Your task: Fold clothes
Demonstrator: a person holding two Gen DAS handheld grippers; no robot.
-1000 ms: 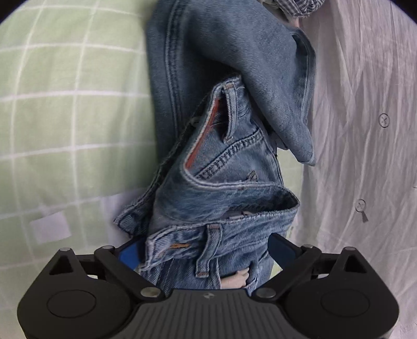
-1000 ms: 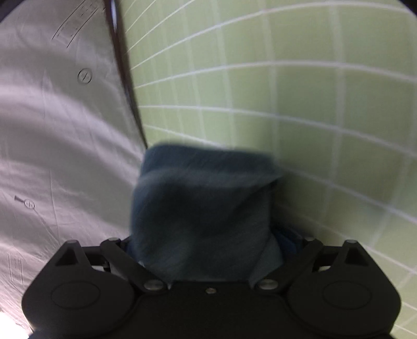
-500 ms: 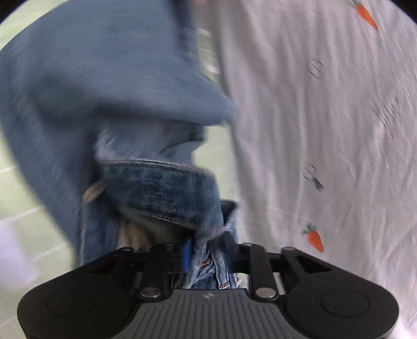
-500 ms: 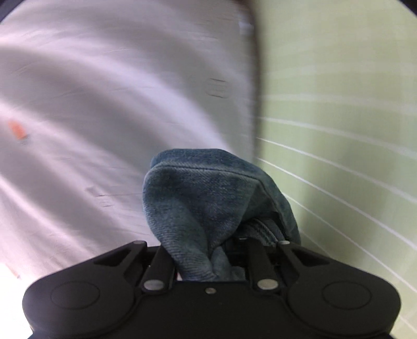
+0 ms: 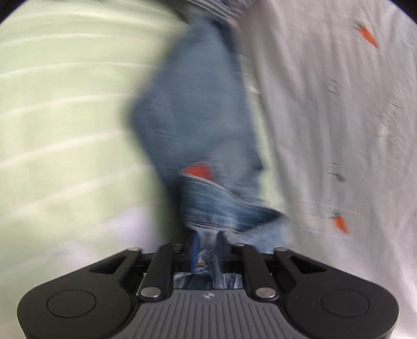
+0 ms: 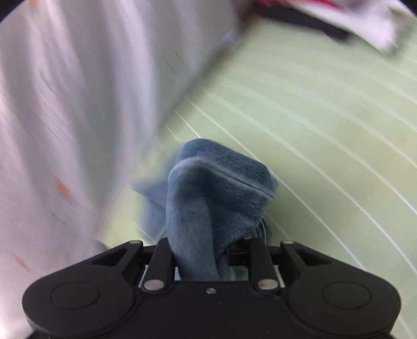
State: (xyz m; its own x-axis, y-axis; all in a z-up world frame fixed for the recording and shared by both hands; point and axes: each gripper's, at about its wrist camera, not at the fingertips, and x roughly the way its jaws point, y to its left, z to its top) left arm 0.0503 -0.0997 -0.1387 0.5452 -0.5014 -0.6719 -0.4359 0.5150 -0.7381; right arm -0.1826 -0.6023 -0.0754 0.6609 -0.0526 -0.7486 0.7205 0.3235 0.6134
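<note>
In the left wrist view, a bunched edge of the blue jeans (image 5: 198, 135) is clamped between the narrowly closed jaws of the left gripper (image 5: 207, 250). The denim is seen stretching away from the gripper toward the top of the frame, with a small red patch (image 5: 198, 170) on it just beyond the folded, stitched edge. The jeans are held over a pale green sheet with white grid lines (image 5: 65, 117) on the left and a white sheet printed with small orange carrots (image 5: 338, 130) on the right. Much of this view is blurred. A striped fabric (image 5: 213, 6) is glimpsed at the top edge, too smeared to be identified.

In the right wrist view, a thick fold of the jeans (image 6: 208, 198) is pinched in the right gripper (image 6: 208, 260), whose jaws are drawn close together on the cloth. The denim is bunched in a hump just ahead of the fingers. The green sheet (image 6: 325, 130) is seen to the right and the white sheet (image 6: 78, 104) to the left, both blurred. A white and red fabric (image 6: 351, 15) lies at the top right edge.
</note>
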